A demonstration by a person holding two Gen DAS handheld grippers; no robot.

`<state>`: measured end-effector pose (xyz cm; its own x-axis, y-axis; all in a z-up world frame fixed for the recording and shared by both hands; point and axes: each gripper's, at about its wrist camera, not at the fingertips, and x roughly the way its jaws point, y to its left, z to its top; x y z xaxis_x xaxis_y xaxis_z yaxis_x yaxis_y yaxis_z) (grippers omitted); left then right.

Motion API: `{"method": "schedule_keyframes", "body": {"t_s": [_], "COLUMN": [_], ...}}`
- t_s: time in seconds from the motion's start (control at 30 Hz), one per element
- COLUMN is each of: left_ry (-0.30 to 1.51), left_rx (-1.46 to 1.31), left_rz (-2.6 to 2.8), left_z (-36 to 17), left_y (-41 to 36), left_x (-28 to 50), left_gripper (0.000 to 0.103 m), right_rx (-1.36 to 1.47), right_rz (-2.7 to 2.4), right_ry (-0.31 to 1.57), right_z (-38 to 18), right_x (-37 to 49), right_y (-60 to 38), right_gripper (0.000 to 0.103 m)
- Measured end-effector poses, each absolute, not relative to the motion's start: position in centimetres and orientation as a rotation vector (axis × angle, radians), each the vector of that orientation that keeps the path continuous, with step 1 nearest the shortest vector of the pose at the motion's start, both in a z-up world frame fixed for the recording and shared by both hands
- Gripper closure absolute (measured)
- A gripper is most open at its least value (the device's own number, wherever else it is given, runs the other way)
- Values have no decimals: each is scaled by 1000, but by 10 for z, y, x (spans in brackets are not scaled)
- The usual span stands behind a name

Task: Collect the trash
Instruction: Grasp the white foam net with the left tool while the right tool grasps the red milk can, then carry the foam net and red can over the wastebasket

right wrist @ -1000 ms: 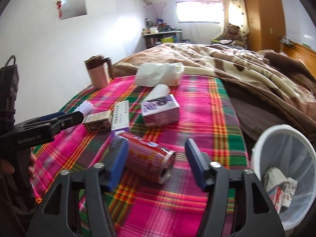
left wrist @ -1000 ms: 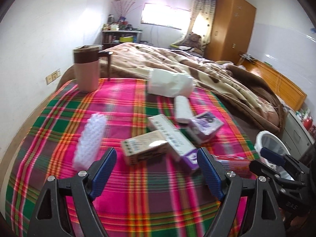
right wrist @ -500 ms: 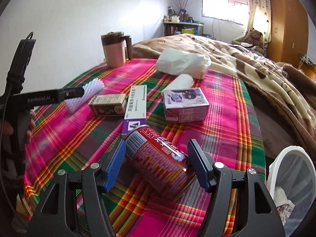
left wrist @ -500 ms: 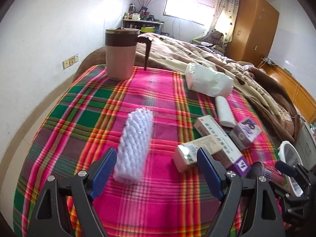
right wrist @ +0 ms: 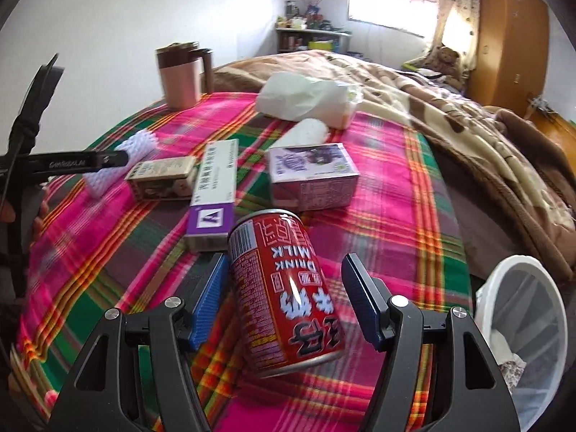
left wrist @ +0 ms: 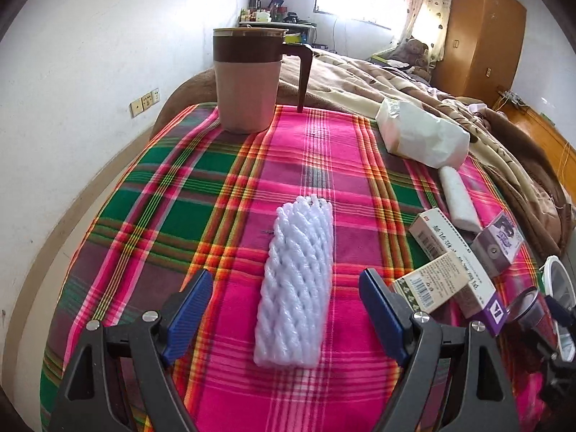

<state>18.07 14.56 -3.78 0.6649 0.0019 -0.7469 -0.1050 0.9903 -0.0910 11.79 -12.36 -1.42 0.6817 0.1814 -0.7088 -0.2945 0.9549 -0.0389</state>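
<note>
The foam net [left wrist: 293, 284] lies lengthwise between the left gripper [left wrist: 284, 318]'s wide-open, empty jaws. The red can [right wrist: 284, 295] lies likewise between the right gripper [right wrist: 288, 300]'s open jaws, unpinched.

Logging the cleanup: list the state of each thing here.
left gripper: open, astride foam net
foam net: lying flat
right gripper: open, astride can
red can: on its side
mug: upright, lidded
bin: some trash inside
</note>
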Motion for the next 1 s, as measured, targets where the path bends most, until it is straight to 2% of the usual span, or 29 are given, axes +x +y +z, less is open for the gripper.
{"method": "schedule_keyframes", "body": {"t_s": [0.23, 0.37, 0.47, 0.57, 0.67, 0.7, 1.0], "left_ry": [879, 893, 889, 889, 884, 882, 860], "left_rx": [-124, -122, -118, -115, -111, -107, -105], "left_rz": [61, 67, 71, 76, 72, 72, 67], "left_z": [-49, -52, -52, -52, -51, -51, -45], "left_y": [145, 144, 145, 145, 145, 144, 139], "left_x": [192, 198, 199, 200, 199, 198, 189], "left_gripper": [19, 24, 30, 38, 58, 61, 66], "right_rx": [-82, -58, -46, -38, -32, -32, -5], "right_rz": [212, 220, 213, 206, 203, 204, 204], "right_ry": [801, 830, 826, 825, 824, 823, 813], "right_z": [-17, -23, -23, -23, -22, -22, -21], "right_x": [126, 127, 127, 126, 125, 125, 123], "right_y": [-134, -134, -135, -137, -137, -138, -143], "right_gripper": [37, 37, 38, 47, 47, 47, 48]}}
